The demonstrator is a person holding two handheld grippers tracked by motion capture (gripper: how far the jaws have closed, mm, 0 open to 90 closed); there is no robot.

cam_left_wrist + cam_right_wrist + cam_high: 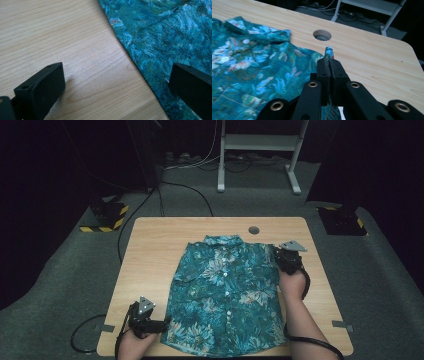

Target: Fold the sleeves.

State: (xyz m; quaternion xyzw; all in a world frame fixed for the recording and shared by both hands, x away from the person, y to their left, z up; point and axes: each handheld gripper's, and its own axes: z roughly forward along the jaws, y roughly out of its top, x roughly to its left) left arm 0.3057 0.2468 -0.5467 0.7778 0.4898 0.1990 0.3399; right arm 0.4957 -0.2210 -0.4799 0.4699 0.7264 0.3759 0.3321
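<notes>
Your teal floral short-sleeved button shirt (225, 295) lies flat at the middle of the light wooden table (150, 250), collar toward twelve o'clock. Your right gripper (329, 58) is pinched tight on a fold of the shirt's edge at about two o'clock. Your left gripper (162, 323) rests at seven o'clock, jaws spread wide and holding nothing, one over bare wood, one over the hem. A round cable hole (254, 230) sits just beyond the collar. A white metal stand (260, 150) stands on the floor past the table.
</notes>
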